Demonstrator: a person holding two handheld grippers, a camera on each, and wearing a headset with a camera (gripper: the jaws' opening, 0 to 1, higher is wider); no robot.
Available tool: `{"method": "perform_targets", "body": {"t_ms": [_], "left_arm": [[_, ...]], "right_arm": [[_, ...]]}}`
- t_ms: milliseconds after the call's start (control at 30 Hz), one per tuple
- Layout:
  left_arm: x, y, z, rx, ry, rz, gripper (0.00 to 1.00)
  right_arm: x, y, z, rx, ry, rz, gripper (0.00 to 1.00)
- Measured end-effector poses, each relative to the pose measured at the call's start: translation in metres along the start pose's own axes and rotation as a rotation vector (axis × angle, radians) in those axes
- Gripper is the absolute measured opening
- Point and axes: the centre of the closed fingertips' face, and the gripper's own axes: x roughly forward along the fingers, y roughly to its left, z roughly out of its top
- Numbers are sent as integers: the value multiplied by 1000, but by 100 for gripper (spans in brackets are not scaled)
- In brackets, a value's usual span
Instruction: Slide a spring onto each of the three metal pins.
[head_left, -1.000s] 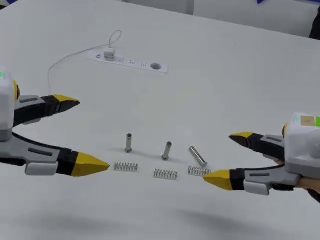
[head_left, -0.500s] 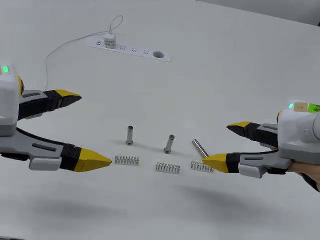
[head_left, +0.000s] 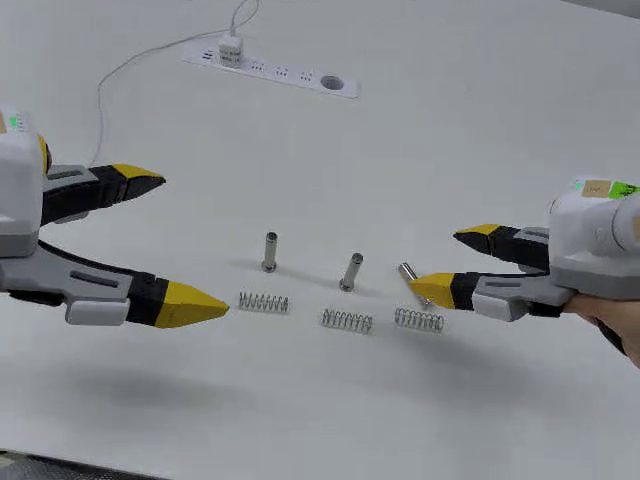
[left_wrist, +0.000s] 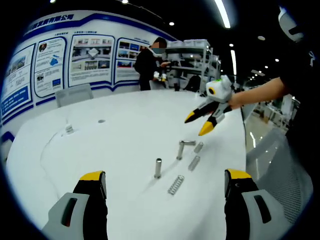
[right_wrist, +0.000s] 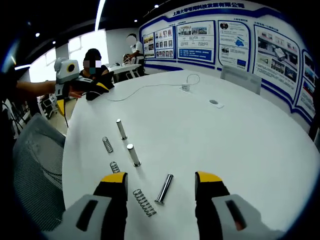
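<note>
Just ahead of the right gripper (right_wrist: 161, 176), jaws spread and empty: a toppled pin (right_wrist: 164, 188), a spring (right_wrist: 144, 202) beside it. Left gripper (left_wrist: 165, 174) likewise released, well apart.

Around the middle pin (head_left: 351, 272): bare table (head_left: 470, 130) behind it, right up to the power strip (head_left: 285, 72). Left, an upright pin (head_left: 270, 251), with a gap between. In front, three springs (head_left: 347, 320) in a row; nearer than those, open table.
</note>
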Motion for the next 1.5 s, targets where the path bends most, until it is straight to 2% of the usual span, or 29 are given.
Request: {"method": "perform_targets", "body": {"t_ms": [267,367,400,500,667,833,967,1033,1067,1167,1500], "left_arm": [[0,5,-2,-13,-2,23,100],[1,3,-4,-16,3,19,100],[1,2,-5,-16,5,17,100],[2,0,-10,-28,12,13,100],[3,-5,-17,-39,26,6,100],[6,-8,-17,-49,16,4,100],[7,-11,-16,-56,9,2,100],[7,-12,-17,-54,9,1,100],[7,-11,-17,-52,10,1,100],[5,-11,-16,-53,5,5,100],[0,-10,-13,-59,-8,18,100]], "right_arm": [[18,-2,-7,17,25,2,46],[24,-5,-8,58,26,-8,44],[26,-6,-10,87,43,-14,43],[30,-8,-13,111,54,-24,36],[36,-12,-21,130,95,-53,30],[43,-12,-29,147,138,-83,24],[47,-11,-29,162,153,-90,19],[49,-10,-30,158,168,-97,18],[49,-10,-31,130,186,-97,17],[51,-11,-34,105,220,-110,16],[53,-10,-37,115,262,-121,10]]}}
